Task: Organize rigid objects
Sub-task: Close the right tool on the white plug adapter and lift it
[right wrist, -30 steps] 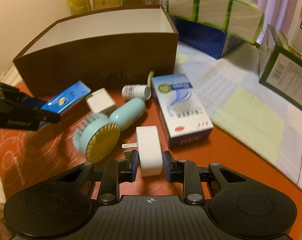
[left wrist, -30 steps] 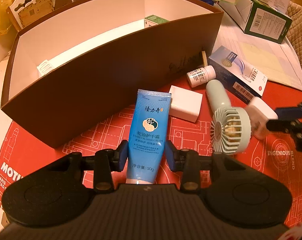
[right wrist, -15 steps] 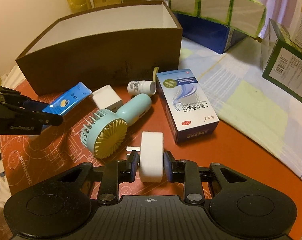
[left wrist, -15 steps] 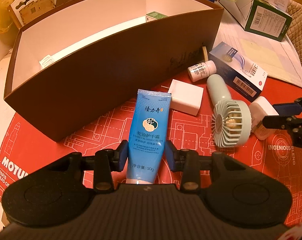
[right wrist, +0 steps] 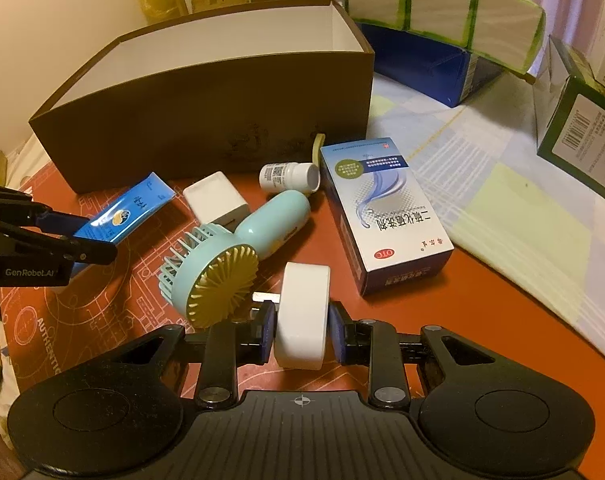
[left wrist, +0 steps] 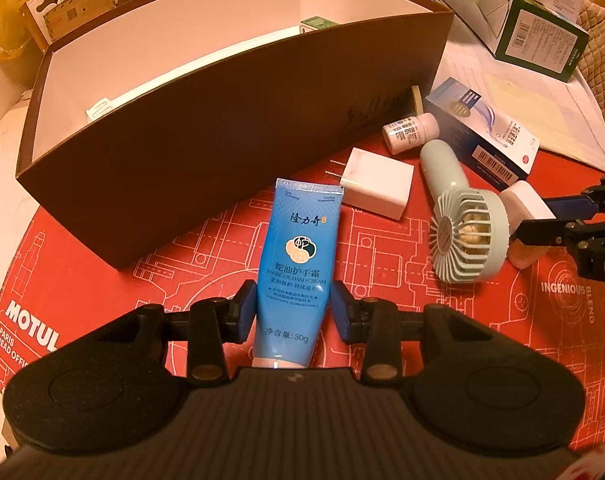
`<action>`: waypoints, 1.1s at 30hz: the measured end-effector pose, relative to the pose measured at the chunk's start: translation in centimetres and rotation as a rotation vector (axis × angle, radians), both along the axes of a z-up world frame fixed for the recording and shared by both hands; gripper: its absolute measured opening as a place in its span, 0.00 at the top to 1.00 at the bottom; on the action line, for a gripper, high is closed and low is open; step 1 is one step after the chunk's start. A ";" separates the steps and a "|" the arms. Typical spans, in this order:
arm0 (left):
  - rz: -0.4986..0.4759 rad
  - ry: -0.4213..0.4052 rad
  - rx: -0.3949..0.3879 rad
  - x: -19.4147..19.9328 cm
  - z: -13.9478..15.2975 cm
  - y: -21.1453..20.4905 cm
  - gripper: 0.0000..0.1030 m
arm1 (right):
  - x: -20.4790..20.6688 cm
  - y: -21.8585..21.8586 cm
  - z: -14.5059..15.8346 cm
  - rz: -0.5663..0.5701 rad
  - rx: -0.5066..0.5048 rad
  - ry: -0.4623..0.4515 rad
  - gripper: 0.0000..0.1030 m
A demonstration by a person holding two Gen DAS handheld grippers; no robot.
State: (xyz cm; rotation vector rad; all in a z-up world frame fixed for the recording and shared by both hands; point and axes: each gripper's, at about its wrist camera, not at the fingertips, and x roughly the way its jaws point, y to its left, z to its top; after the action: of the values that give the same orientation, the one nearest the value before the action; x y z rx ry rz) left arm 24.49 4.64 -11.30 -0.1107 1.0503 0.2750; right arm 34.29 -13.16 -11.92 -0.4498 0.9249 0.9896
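My left gripper (left wrist: 294, 308) is shut on a blue hand-cream tube (left wrist: 298, 248), whose crimped end points at the brown box (left wrist: 222, 128). In the right wrist view the same left gripper (right wrist: 86, 238) and the tube (right wrist: 122, 212) are at the left. My right gripper (right wrist: 302, 328) is shut on a white plug adapter (right wrist: 304, 304), prongs to the left, just beside a mint hand fan (right wrist: 222, 276). The left wrist view shows the right gripper (left wrist: 538, 220) and the adapter (left wrist: 522, 200) at the right edge, behind the fan (left wrist: 462, 236).
On the red mat (left wrist: 382, 264) lie a white charger cube (left wrist: 378, 188), a small white bottle (left wrist: 410, 130) and a blue-and-white carton (right wrist: 382, 216). The brown box (right wrist: 206, 112) stands open behind them, with small items inside. Green cartons (right wrist: 574, 128) and papers lie at the right.
The right gripper's view has pulled back a little with the adapter still in its jaws. The fan, blurred a second ago, now lies still. The left gripper keeps its grip on the tube.
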 end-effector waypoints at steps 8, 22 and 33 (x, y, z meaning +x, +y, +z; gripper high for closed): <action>-0.005 0.008 -0.001 -0.3 -0.2 -0.3 0.67 | -0.4 -0.3 -0.3 0.007 -0.009 0.002 0.75; 0.000 -0.007 -0.001 -1.0 0.3 -0.6 0.67 | -0.7 -0.5 -0.1 0.007 -0.018 0.001 0.77; -0.003 -0.020 -0.003 -1.3 1.1 -0.8 0.67 | -1.0 -1.1 1.7 -0.014 0.010 -0.011 0.77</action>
State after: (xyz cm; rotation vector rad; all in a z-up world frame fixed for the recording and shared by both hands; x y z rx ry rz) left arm 23.19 3.88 -10.22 -0.1147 1.0307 0.2694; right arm 33.32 -14.28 -10.23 -0.4390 0.9117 0.9782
